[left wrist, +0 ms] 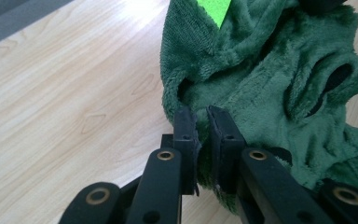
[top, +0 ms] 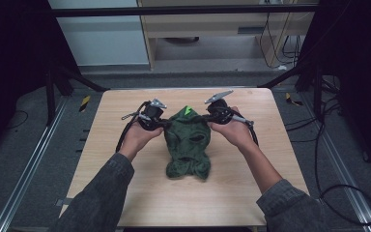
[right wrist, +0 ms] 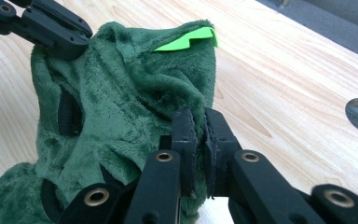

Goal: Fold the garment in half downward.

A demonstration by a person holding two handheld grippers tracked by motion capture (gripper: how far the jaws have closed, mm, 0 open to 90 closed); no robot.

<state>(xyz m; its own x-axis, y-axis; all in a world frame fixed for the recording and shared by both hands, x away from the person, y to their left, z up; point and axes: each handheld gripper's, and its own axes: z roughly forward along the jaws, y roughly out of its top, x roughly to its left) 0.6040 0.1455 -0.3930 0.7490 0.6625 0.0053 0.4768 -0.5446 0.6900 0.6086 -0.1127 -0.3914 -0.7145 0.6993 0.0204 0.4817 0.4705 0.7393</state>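
The surface is a square top of pale wood-grain laminate, standing on a grey floor between black frame struts, with a cabinet and loose cables behind it. At its middle lies a dark green garment of deep plush pile, crumpled, with dark openings and a bright green pointed patch at its far end. The left hand-held gripper is closed on the garment's left edge, and the right hand-held gripper is closed on its right edge, both pinching fleece between black jaws.
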